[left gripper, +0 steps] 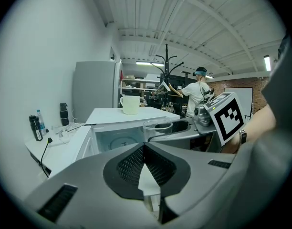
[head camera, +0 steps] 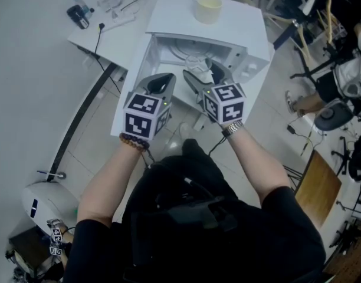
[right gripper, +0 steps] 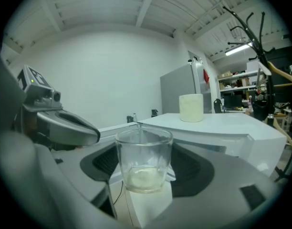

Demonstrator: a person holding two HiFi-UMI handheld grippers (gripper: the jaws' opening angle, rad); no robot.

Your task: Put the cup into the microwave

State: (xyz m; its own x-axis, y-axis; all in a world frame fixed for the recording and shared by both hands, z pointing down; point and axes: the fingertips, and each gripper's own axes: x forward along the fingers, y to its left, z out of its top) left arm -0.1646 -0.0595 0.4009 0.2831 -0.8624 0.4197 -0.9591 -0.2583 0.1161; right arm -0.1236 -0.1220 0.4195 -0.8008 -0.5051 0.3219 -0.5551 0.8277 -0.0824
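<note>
The microwave [head camera: 227,28] is white inside and out, and the mug [head camera: 208,7] on top of it is pale cream. The cup [right gripper: 143,159] is clear, colourless glass with a faint whitish cast at its base. The left tongs [left gripper: 145,149] and right tongs [right gripper: 145,168] are grey with black, finely ribbed pads [left gripper: 129,165]. Their marker cubes [head camera: 144,115] are patterned in black and white squares. The tabletop [head camera: 86,40] is white, and the floor [head camera: 92,140] is pale grey tile with thin lines. The person's clothing [head camera: 186,217] is black, the bead bracelet [head camera: 134,141] brown, the watch [head camera: 232,128] silvery.
</note>
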